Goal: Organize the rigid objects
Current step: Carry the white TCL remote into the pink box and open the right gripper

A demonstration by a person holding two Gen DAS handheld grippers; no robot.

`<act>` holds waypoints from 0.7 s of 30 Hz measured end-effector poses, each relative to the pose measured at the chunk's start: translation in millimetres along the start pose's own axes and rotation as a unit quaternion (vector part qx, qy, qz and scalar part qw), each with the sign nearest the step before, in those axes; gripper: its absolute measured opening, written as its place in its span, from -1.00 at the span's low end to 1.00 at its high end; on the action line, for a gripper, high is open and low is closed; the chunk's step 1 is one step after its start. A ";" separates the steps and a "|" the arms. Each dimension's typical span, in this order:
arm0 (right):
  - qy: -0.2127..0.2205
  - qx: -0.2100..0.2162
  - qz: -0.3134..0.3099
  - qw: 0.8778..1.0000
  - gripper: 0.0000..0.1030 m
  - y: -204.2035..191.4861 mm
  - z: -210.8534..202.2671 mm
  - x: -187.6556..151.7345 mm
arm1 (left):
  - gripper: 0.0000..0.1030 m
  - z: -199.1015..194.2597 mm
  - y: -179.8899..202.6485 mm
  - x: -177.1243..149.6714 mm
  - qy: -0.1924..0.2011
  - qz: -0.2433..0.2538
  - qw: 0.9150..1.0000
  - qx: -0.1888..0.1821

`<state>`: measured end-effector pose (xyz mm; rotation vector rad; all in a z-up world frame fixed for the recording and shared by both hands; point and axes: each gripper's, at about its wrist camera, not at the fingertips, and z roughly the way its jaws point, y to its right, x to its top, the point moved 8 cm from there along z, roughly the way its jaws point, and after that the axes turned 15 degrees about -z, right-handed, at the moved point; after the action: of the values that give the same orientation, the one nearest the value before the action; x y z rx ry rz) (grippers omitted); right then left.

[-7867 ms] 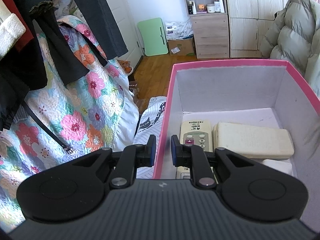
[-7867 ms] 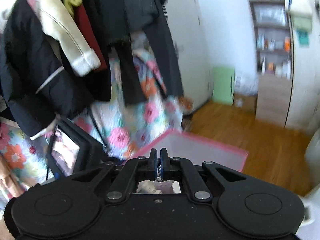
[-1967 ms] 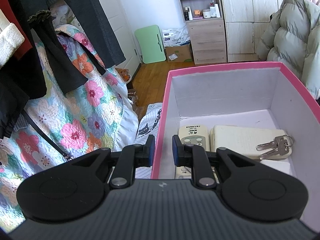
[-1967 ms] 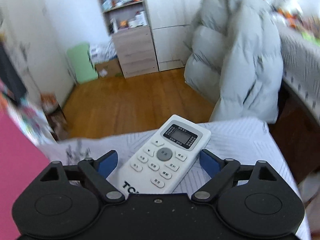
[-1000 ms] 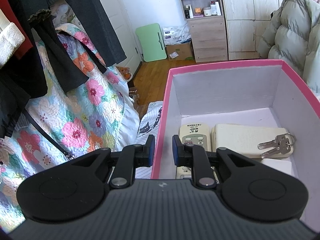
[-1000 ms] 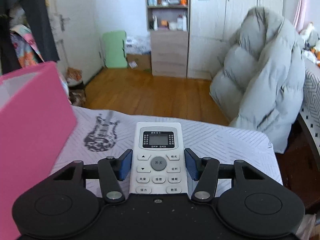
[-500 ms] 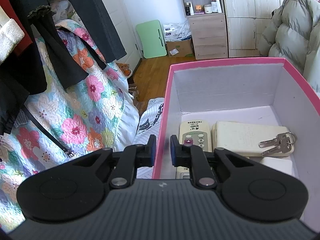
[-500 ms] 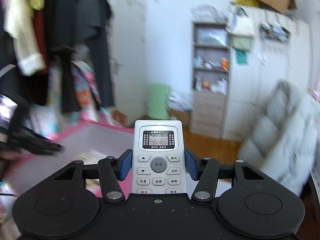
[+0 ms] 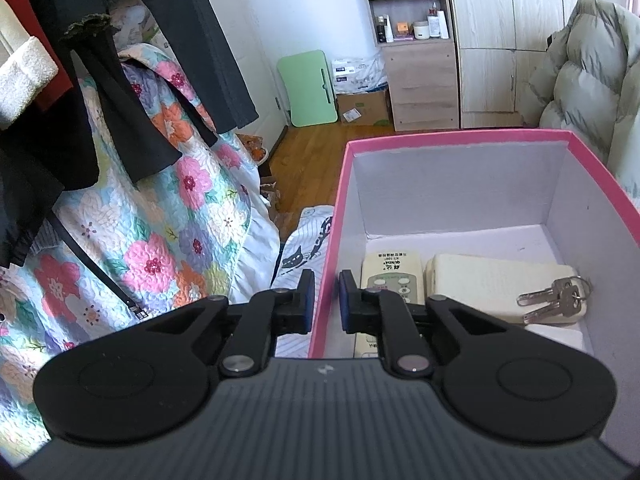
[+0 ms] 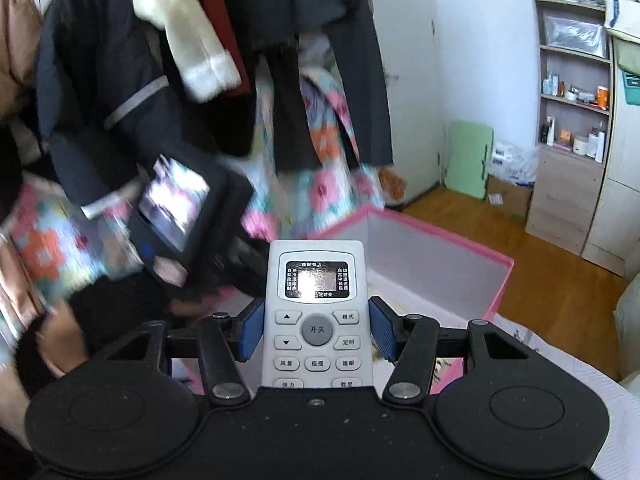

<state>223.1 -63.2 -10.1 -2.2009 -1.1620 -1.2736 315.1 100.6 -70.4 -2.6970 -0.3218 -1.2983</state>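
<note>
My left gripper (image 9: 323, 300) is shut on the left wall of the pink box (image 9: 440, 138), one finger outside and one inside. The box holds a cream remote (image 9: 390, 272), a cream block (image 9: 492, 284) with a bunch of keys (image 9: 554, 300) on it, and a white block (image 9: 560, 334). My right gripper (image 10: 316, 330) is shut on a white remote (image 10: 316, 312) with a small screen and grey round button. It holds the remote in the air over the near part of the pink box (image 10: 440, 252).
Dark coats (image 9: 100, 80) and a floral quilt (image 9: 140, 240) hang to the left of the box. A padded grey jacket (image 9: 592, 80) is at the right. A wooden cabinet (image 9: 424, 80) and a green board (image 9: 310, 88) stand across the wooden floor. The left gripper's body (image 10: 180, 208) shows blurred.
My right gripper has closed on the white remote, lifted it off the bed and swung left with it over the pink box. The left gripper has kept its hold on the box wall.
</note>
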 end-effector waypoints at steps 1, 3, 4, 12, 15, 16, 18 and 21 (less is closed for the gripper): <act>-0.012 0.000 -0.001 1.000 0.18 0.7 6.8 -4.4 | -0.76 -0.5 0.1 -0.1 0.002 0.001 1.000 0.000; -0.033 0.003 -0.004 0.999 0.18 2.1 18.0 -10.5 | -0.76 -0.6 1.5 0.3 0.003 0.001 1.000 -0.005; -0.043 0.004 -0.013 0.999 0.18 3.2 22.2 -14.2 | -0.76 -0.3 1.3 0.5 0.002 0.000 1.000 -0.005; -0.080 0.000 -0.075 0.994 0.17 -2.2 37.9 -14.6 | -0.76 1.8 0.1 2.2 0.003 -0.002 1.000 -0.005; -0.089 -0.010 -0.105 0.990 0.17 -7.1 32.7 -12.9 | -0.76 0.5 2.1 0.5 0.003 -0.002 1.000 -0.007; -0.100 -0.011 -0.121 0.987 0.17 -9.1 32.6 -13.6 | -0.76 0.4 2.2 0.5 0.004 -0.002 1.000 -0.007; -0.127 -0.004 -0.165 0.978 0.17 -16.4 33.3 -14.1 | -0.76 0.1 2.0 1.0 0.006 -0.003 1.000 -0.010; -0.160 0.020 -0.222 0.962 0.17 -26.1 40.2 -15.9 | -0.76 0.1 1.2 1.0 0.006 -0.004 1.000 -0.011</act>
<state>220.7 -29.5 -47.6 -2.2504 -1.8738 -1.0494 316.2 99.5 -69.7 -2.7067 -0.3203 -1.3285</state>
